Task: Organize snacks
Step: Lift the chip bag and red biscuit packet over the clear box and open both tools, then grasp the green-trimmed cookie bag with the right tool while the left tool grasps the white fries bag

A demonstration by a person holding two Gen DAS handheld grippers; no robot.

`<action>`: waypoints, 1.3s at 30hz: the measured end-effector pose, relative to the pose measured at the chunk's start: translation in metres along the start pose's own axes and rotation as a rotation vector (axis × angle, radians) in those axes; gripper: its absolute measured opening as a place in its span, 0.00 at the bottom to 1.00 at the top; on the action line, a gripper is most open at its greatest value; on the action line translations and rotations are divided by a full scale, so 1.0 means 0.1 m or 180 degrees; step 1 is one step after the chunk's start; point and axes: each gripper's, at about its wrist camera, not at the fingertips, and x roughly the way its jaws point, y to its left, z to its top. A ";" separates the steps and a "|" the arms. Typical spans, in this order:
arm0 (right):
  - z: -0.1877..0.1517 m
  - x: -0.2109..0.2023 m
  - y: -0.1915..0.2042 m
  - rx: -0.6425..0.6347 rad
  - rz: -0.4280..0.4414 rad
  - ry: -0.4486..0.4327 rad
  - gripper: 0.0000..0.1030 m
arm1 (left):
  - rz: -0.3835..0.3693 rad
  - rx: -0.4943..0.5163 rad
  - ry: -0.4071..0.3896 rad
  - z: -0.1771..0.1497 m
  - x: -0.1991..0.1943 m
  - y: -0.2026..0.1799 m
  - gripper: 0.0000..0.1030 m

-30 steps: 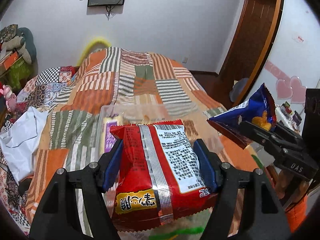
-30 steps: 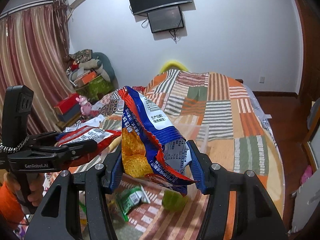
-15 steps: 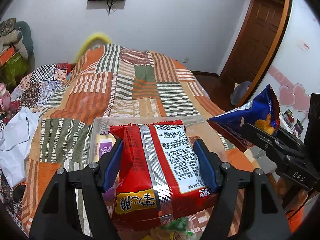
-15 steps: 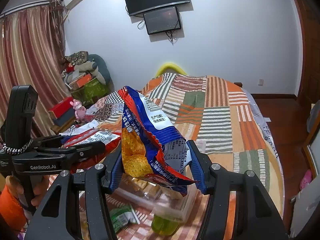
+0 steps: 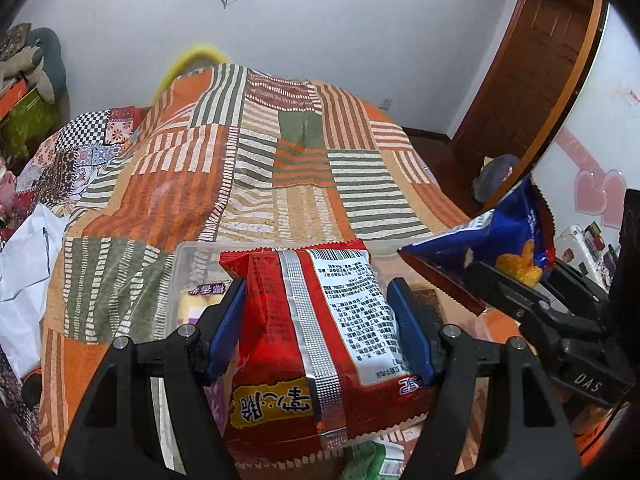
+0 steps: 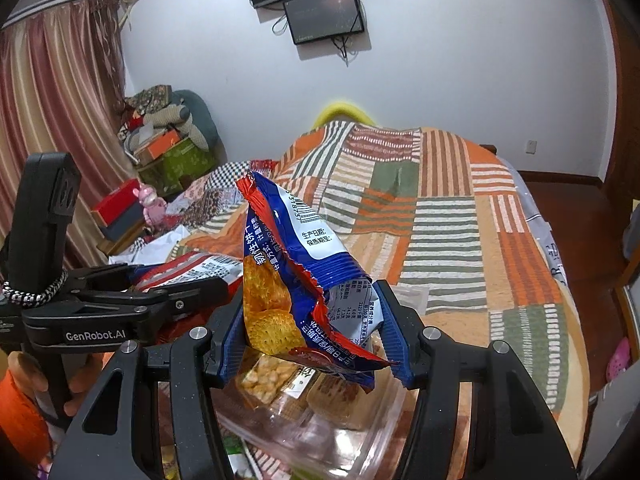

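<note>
My left gripper (image 5: 318,328) is shut on a red snack bag (image 5: 320,344) with a silver seam and holds it above a clear plastic box (image 5: 182,276) on the bed. My right gripper (image 6: 310,344) is shut on a blue snack bag (image 6: 296,264) with cracker pictures, above the same clear box (image 6: 320,436), which holds several wrapped snacks. The right gripper with the blue bag (image 5: 504,240) shows at the right of the left wrist view. The left gripper with the red bag (image 6: 192,270) shows at the left of the right wrist view.
The box stands on a bed with an orange and green striped patchwork cover (image 5: 280,152). A green packet (image 5: 372,460) lies below the red bag. White cloth (image 5: 20,264) lies at the bed's left. Boxes and clutter (image 6: 160,160) stand by the curtain; a wooden door (image 5: 532,60) is right.
Both grippers have moved forward with their bags. The clear box has come in under them and now lies directly below the bags.
</note>
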 end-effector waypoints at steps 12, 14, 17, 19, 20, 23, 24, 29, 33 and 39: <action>0.00 0.30 -0.06 0.0015 0.0005 0.0240 0.53 | -0.0009 0.0009 0.0263 0.00 0.33 0.00 0.68; 0.00 0.34 -0.07 0.0026 0.0003 0.0267 0.53 | -0.0002 -0.0008 0.0321 0.00 0.37 0.01 0.68; 0.00 0.37 -0.08 0.0036 -0.0008 0.0300 0.54 | 0.0008 -0.0032 0.0340 -0.01 0.40 0.03 0.68; 0.00 0.39 -0.08 0.0057 -0.0005 0.0313 0.55 | 0.0026 -0.0055 0.0348 -0.01 0.39 0.04 0.69; 0.00 0.38 -0.09 0.0075 -0.0003 0.0313 0.55 | 0.0024 -0.0061 0.0347 -0.01 0.39 0.04 0.69; 0.00 0.35 -0.10 0.0092 -0.0002 0.0304 0.56 | 0.0011 -0.0090 0.0368 -0.01 0.37 0.05 0.69; 0.00 0.33 -0.09 0.0091 -0.0004 0.0299 0.56 | 0.0012 -0.0100 0.0373 -0.02 0.35 0.05 0.69; 0.00 0.20 -0.07 0.0060 -0.0014 0.0262 0.57 | -0.0021 -0.0155 0.0365 -0.03 0.24 0.06 0.69; 0.03 0.06 -0.06 0.0032 -0.0029 0.0194 0.57 | -0.0064 -0.0159 0.0301 -0.02 0.08 0.03 0.69; 0.03 -0.19 -0.02 -0.0039 -0.0072 0.0085 0.58 | -0.0018 -0.0039 0.0122 -0.05 -0.27 -0.06 0.70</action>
